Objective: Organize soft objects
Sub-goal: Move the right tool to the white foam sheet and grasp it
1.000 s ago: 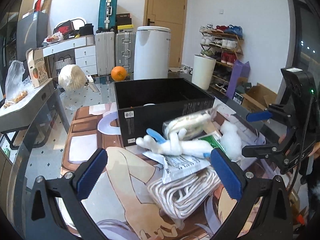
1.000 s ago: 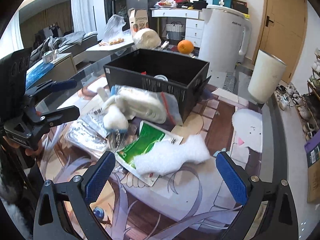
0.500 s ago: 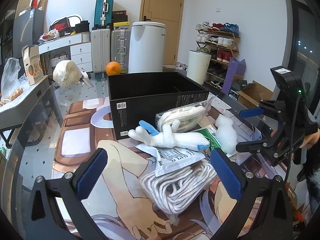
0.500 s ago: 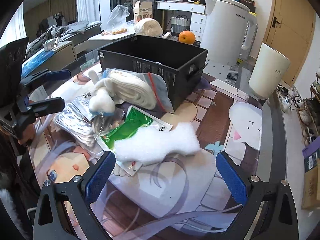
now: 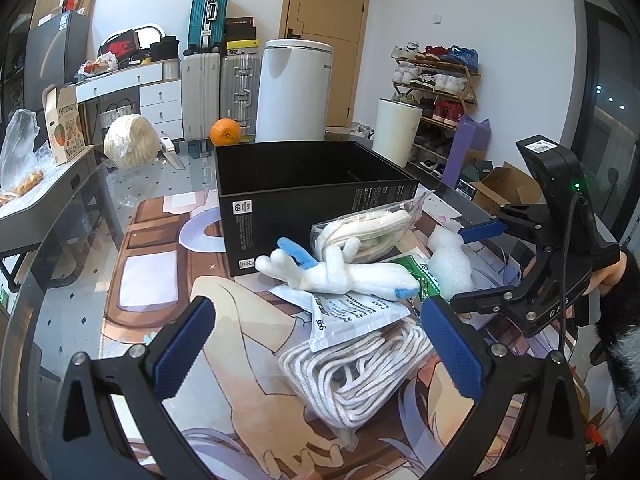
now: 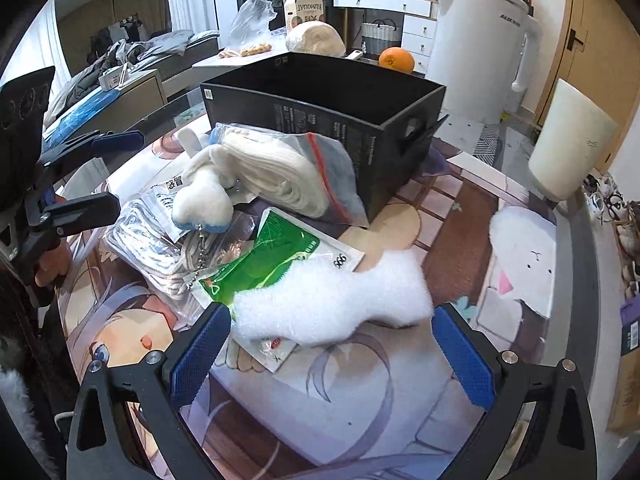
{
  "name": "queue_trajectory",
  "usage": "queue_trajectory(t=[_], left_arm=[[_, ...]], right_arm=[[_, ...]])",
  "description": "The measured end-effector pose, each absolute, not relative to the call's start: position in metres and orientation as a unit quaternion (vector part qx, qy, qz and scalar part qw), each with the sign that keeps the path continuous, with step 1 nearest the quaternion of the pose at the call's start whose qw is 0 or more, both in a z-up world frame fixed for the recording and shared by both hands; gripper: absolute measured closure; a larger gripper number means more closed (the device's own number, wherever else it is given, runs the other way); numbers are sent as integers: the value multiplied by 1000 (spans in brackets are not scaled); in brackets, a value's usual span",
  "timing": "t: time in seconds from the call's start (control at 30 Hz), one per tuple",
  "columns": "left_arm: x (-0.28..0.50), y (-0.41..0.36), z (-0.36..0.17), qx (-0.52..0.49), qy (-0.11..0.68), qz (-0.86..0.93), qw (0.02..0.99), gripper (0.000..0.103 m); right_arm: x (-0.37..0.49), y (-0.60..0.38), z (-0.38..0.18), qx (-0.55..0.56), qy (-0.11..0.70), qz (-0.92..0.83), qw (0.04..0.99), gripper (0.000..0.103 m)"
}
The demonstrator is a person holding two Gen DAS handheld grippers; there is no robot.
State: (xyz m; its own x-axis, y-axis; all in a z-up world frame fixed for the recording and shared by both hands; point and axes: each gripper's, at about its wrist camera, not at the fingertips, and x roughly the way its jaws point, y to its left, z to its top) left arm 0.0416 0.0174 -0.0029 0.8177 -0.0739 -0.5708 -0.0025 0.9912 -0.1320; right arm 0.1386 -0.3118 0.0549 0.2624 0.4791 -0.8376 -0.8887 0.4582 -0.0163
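Black box (image 5: 316,196): matt card, white printed labels on the wall. White coiled rope (image 5: 360,364): braided cord, sealed in clear glossy plastic. Plush toy (image 5: 340,272): soft white pile, blue trim; a small metal bead chain (image 6: 199,256) is seen at its end. Green packet (image 6: 264,264): glossy film, reflections noted. White foam piece (image 6: 332,304): fuzzy, coarse, matt surface. Zip bag (image 6: 296,176): clear crinkled plastic over folded white cloth. Gripper pads (image 6: 198,360): blue, finely ribbed texture, set on matt black frames with metal screws. Table mat (image 6: 360,408): smooth printed surface, slight sheen.
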Motion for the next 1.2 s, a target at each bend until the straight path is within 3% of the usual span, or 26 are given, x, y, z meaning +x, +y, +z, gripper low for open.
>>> queue_trajectory(t=[1.2], left_arm=[[45,17,-7,-66,305,-24,950,0]], right_arm=[[123,-301,51,-298,398,506,705,1]])
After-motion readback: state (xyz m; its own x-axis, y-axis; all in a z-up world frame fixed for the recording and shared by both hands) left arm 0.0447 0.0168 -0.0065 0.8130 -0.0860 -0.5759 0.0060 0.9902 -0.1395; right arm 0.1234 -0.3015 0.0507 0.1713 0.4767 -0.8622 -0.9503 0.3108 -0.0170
